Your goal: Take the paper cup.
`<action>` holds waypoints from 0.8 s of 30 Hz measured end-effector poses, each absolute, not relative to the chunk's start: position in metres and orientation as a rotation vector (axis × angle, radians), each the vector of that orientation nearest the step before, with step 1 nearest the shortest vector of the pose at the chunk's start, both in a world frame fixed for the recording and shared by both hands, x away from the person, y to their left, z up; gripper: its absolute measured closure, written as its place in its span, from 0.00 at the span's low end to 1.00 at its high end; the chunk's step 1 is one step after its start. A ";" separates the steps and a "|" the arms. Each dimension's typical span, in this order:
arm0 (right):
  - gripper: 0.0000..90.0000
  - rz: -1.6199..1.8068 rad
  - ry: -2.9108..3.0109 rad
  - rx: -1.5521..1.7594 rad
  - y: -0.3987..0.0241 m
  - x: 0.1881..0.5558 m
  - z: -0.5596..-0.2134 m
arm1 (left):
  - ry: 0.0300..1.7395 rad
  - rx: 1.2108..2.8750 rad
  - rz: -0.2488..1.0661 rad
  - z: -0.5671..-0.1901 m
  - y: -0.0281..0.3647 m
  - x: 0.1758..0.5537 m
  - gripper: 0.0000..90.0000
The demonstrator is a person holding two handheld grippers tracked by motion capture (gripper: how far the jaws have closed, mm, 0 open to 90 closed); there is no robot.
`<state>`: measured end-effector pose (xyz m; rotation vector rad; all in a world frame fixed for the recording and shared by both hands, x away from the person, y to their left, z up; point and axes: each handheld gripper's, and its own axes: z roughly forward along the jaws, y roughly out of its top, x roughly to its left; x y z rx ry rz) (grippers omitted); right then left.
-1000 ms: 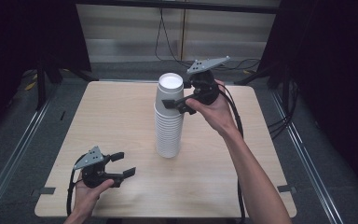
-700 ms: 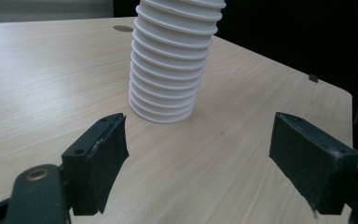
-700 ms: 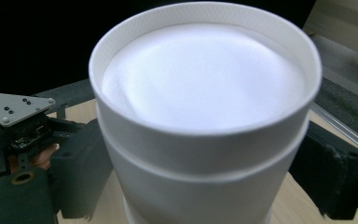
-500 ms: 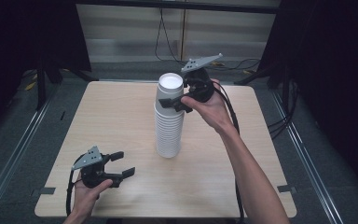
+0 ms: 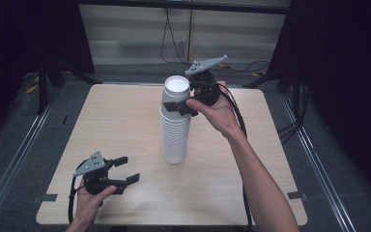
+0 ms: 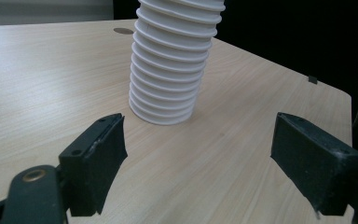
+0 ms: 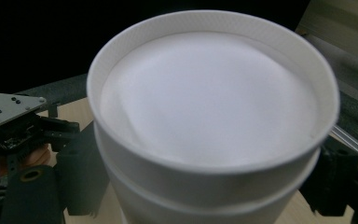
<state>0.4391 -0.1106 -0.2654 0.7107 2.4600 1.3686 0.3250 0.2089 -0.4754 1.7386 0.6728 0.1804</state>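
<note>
A: Separating the top cup (image 5: 176, 90) from the stack of white cups (image 5: 175, 133) appears to be the step in hand. The stack is stood upright near the middle of the table (image 5: 125, 121), and the right gripper (image 5: 182, 107) is held at the stack's upper end, on the side away from the other hand.

B: Is the top cup gripped yet?

A: One black jaw is seen on either side of it in the right gripper view, just below the rim of the top cup (image 7: 212, 93), but whether the pads are pressed against the wall cannot be told; the contact is hidden by the cup itself.

B: And the left gripper (image 5: 124, 171)?

A: It is held low at the table's near edge, well apart from the stack and to its left. Its jaws have just been opening, and in the left gripper view they are seen parted with nothing between them; the stack's base (image 6: 170, 84) is seen ahead of them.

B: What would be called for next?

A: A firm hold on the top cup and a straight lift, it is judged. The stack below could be dragged up or tipped, so it may need to be steadied by the left gripper.

B: Any writing?

A: None can be read; the cups are plain white.
</note>
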 end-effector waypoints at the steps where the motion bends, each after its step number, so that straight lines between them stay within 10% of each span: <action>1: 0.19 1.374 2.458 0.710 -0.110 0.439 -0.266 | 0.674 1.739 0.177 -0.475 0.209 0.325 0.20; 24: 0.20 1.481 2.374 0.715 -0.116 0.435 -0.256 | 0.676 1.742 0.175 -0.476 0.208 0.325 0.20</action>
